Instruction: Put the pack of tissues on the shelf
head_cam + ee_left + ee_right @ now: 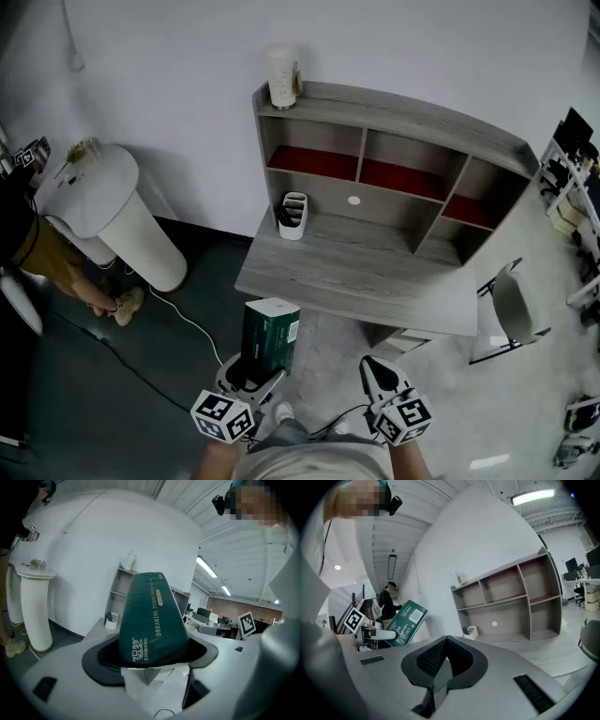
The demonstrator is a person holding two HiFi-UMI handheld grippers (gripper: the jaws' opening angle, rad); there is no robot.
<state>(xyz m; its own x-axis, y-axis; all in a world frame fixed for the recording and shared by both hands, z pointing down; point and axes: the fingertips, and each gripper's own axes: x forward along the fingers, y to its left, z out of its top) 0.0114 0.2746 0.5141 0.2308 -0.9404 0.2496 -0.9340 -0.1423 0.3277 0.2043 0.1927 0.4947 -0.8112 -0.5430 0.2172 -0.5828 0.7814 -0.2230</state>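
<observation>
The pack of tissues (pixel 271 338) is a dark green block with white print. My left gripper (pixel 253 377) is shut on its lower end and holds it upright, in front of the desk's near left corner. In the left gripper view the pack (pixel 152 620) fills the space between the black pads. From the right gripper view the pack (pixel 406 622) shows tilted at the left. The grey shelf (pixel 394 150) with red-lined compartments stands at the back of the desk (pixel 356 272). My right gripper (pixel 379 372) is shut and empty, low and to the right of the pack.
A white pen holder (pixel 292 216) stands on the desk's left under the shelf. On the shelf's top left corner sits a white cup (pixel 281 77). A white round pedestal (pixel 103 211) and a person (pixel 37 248) are at the left. A grey chair (pixel 511 309) stands at the right.
</observation>
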